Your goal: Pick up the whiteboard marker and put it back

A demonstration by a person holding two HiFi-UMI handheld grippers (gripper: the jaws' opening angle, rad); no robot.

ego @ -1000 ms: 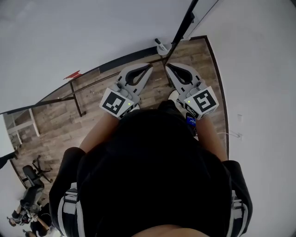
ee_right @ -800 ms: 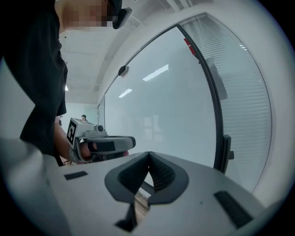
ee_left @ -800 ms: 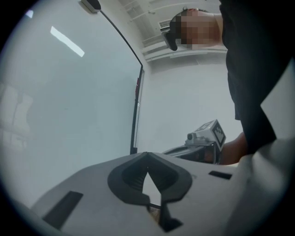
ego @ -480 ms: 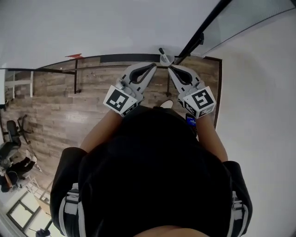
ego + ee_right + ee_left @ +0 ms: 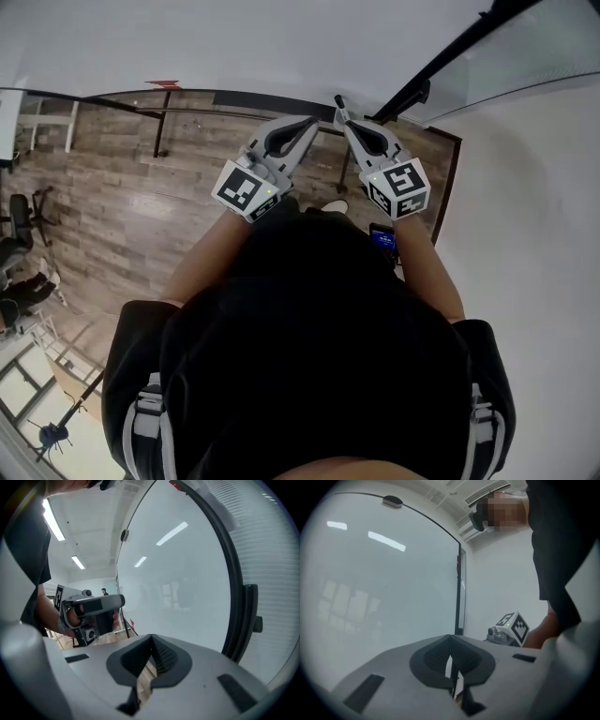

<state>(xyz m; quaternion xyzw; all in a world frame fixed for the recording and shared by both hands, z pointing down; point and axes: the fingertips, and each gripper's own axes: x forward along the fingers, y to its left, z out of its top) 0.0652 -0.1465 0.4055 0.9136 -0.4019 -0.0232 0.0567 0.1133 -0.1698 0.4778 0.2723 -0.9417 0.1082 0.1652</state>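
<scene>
No marker shows clearly in any view. A small grey-white piece (image 5: 337,99) sits at the whiteboard's lower edge; I cannot tell what it is. The whiteboard (image 5: 234,47) fills the top of the head view, and its black frame (image 5: 230,597) curves down the right gripper view. My left gripper (image 5: 314,120) points at the board's lower edge, its jaws together with nothing between them. My right gripper (image 5: 340,107) is just to its right, shut and empty, with its tips at the grey-white piece. The left gripper (image 5: 451,637) faces the white board surface (image 5: 384,583).
Wooden floor (image 5: 122,216) spreads to the left, crossed by the board stand's dark bars (image 5: 159,127). A white wall (image 5: 534,234) closes the right side. An office chair (image 5: 19,211) stands far left. Someone stands far off (image 5: 104,591).
Both grippers have moved up the picture toward the board's lower edge, and the right tips now meet the grey-white piece. The view has swung, showing more floor at left. Both stay shut.
</scene>
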